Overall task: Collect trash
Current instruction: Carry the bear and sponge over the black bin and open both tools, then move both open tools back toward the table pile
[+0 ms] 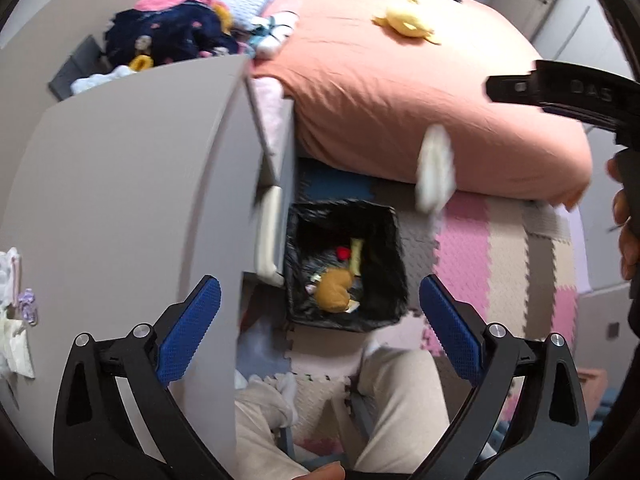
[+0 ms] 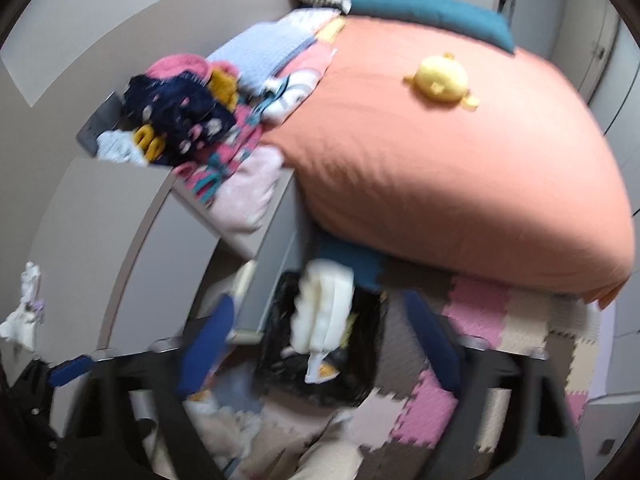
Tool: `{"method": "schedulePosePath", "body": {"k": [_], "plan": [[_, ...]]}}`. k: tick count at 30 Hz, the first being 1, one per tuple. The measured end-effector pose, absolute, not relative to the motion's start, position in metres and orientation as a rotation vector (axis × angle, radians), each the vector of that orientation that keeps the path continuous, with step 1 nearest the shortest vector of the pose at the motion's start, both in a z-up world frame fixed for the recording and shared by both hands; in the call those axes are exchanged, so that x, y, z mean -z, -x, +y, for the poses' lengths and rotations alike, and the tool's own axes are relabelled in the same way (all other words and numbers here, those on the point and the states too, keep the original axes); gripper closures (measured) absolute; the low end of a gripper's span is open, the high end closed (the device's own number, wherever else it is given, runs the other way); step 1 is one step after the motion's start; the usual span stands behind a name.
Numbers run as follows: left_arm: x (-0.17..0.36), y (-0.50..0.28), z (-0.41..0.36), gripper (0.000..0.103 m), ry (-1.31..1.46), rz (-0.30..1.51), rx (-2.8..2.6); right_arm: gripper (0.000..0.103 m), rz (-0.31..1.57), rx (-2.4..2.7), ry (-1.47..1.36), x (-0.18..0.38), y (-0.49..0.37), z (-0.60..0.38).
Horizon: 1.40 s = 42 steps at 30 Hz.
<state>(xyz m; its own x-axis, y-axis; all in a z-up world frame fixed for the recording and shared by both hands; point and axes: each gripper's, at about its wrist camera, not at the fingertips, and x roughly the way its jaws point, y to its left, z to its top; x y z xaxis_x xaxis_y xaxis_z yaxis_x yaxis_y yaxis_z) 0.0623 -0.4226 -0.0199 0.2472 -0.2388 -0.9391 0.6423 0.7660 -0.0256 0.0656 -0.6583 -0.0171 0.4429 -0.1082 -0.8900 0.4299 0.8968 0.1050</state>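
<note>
A black-lined trash bin (image 1: 380,216) stands on the floor beside the grey desk (image 1: 120,184), holding a brown peel, a red bit and a yellow stick. A white crumpled wad (image 1: 435,168) is in mid-air, blurred, above and right of the bin. In the right wrist view the wad (image 2: 320,312) hangs over the bin (image 2: 276,368), between my spread fingers. My left gripper (image 1: 320,316) is open and empty above the bin's near edge. My right gripper (image 2: 320,344) is open; its body shows at the upper right of the left wrist view (image 1: 560,92).
More white scraps (image 1: 12,320) lie on the desk's left edge, also seen in the right wrist view (image 2: 24,316). An orange bed (image 1: 400,92) with a yellow toy (image 1: 408,22) lies behind. Clothes (image 1: 172,36) are piled at the desk's back. Foam puzzle mats (image 1: 480,264) cover the floor.
</note>
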Motion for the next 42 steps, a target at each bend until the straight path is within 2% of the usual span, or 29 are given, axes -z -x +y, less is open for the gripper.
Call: {"method": "schedulePosePath", "body": {"k": [2,20,42], "plan": [[0.022,-0.064,-0.423,0.007,-0.407,1.192,0.619,0.003,1.083,0.343,-0.352,0.018,-0.068,-0.663],[0.019,-0.072,-0.400,0.007,-0.366,1.197,0.611,0.003,1.066,0.324,-0.353,0.011,-0.069,-0.644],[0.009,-0.086,-0.320,0.007,-0.264,1.175,0.534,0.003,1.085,0.161,-0.260,0.002,-0.100,-0.542]]}}
